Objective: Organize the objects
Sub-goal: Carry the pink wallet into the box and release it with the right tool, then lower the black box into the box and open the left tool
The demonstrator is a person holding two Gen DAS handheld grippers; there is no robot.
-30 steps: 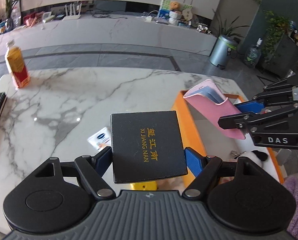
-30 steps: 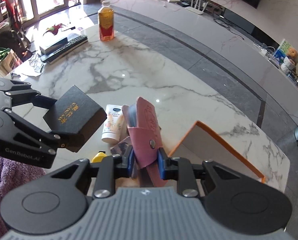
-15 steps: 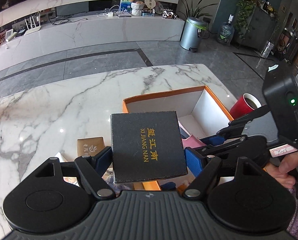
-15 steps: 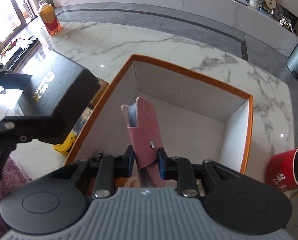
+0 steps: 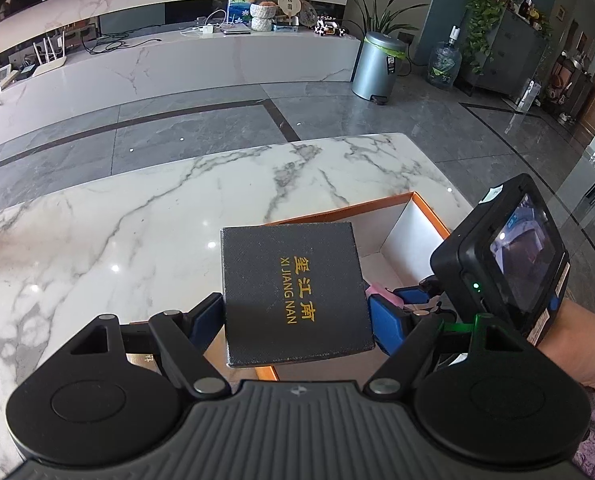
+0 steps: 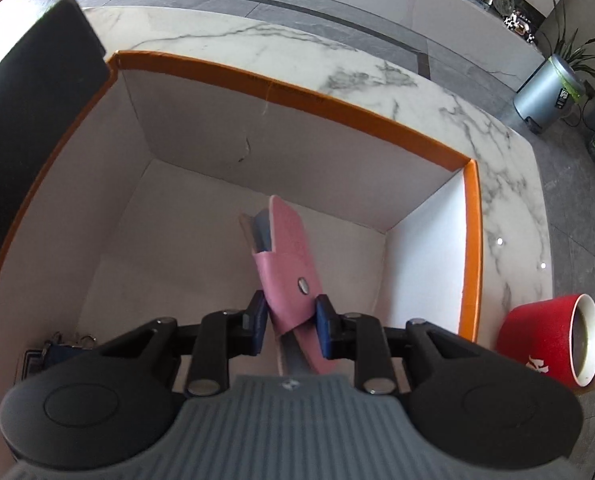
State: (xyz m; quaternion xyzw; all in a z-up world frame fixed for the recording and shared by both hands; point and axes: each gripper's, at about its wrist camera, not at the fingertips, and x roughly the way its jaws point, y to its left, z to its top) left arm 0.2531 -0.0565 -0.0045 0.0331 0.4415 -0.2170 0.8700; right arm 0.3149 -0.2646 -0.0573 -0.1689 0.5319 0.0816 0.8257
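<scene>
My left gripper (image 5: 297,316) is shut on a black box with gold lettering (image 5: 293,292), held over the near left rim of the orange-edged white box (image 5: 429,212). The same black box (image 6: 29,120) shows at the left edge of the right wrist view. My right gripper (image 6: 289,320) is shut on a pink snap case (image 6: 287,264) with blue inside. It is down inside the orange-edged box (image 6: 297,92), and the case tilts just above the white floor. Whether the case's tip touches the floor I cannot tell.
A bunch of keys (image 6: 57,348) lies in the box's near left corner. A red cup (image 6: 545,340) with dark liquid stands right of the box. The marble table (image 5: 117,248) spreads to the left. A hand (image 5: 577,344) holds the right gripper.
The right gripper has sunk into the orange-edged box with the pink case. The left gripper has carried the black box sideways to the box's left rim.
</scene>
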